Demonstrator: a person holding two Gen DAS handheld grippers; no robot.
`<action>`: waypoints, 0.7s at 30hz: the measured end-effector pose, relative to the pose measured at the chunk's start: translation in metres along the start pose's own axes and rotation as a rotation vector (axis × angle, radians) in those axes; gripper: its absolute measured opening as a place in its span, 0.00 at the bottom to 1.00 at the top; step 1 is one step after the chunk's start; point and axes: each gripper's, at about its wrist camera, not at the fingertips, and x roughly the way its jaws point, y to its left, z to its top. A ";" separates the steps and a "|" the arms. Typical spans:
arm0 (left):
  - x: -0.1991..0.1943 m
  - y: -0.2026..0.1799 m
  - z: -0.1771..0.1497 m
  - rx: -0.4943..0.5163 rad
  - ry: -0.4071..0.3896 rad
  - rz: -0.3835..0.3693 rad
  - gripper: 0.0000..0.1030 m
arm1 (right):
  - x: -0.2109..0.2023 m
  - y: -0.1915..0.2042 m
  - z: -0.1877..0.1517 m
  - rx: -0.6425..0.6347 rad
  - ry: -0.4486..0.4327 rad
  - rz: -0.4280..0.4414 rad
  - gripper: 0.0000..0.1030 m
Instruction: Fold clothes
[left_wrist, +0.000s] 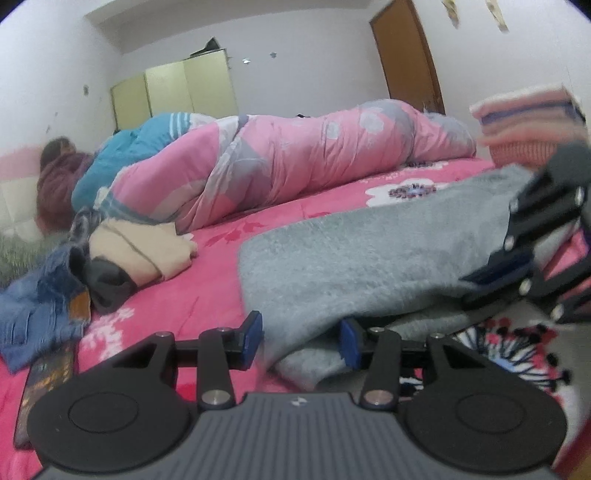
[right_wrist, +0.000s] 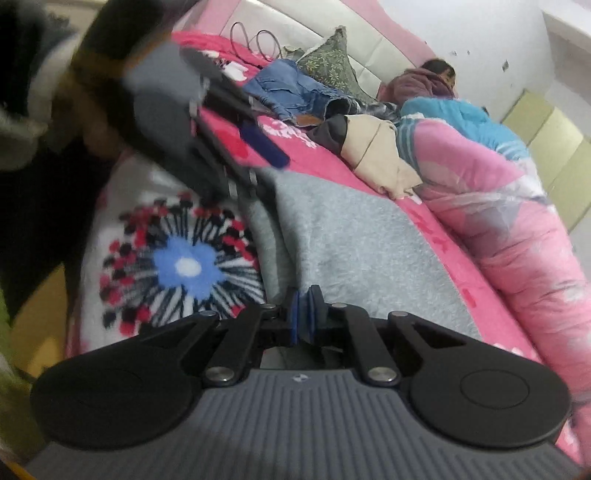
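Observation:
A grey fleece garment (left_wrist: 369, 258) (right_wrist: 362, 251) lies spread on the pink flowered bedspread (left_wrist: 221, 236). Its near folded corner sits between the jaws of my left gripper (left_wrist: 302, 338), which stand about half apart, so the gripper is open. The same gripper shows blurred at the upper left of the right wrist view (right_wrist: 258, 162). My right gripper (right_wrist: 304, 314) is shut, its blue pads pressed together on the garment's near edge. In the left wrist view it (left_wrist: 476, 275) reaches in from the right onto the cloth.
A person (right_wrist: 436, 77) lies under blue and pink quilts (left_wrist: 295, 155) along the bed's far side. Jeans (left_wrist: 40, 310), a beige garment (left_wrist: 144, 247) and a dark one lie at the head end. Folded towels (left_wrist: 528, 122) are stacked at the right. A white flower-print blanket (right_wrist: 177, 266) lies beside the garment.

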 end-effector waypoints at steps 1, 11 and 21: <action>-0.007 0.006 0.001 -0.027 -0.008 -0.006 0.45 | 0.000 0.002 -0.001 -0.008 -0.006 -0.010 0.05; 0.017 -0.023 0.020 -0.052 0.010 -0.090 0.46 | -0.003 0.014 -0.003 0.058 -0.034 -0.095 0.06; 0.024 -0.024 0.003 -0.048 0.040 -0.069 0.44 | -0.062 -0.036 -0.028 0.457 -0.106 -0.133 0.06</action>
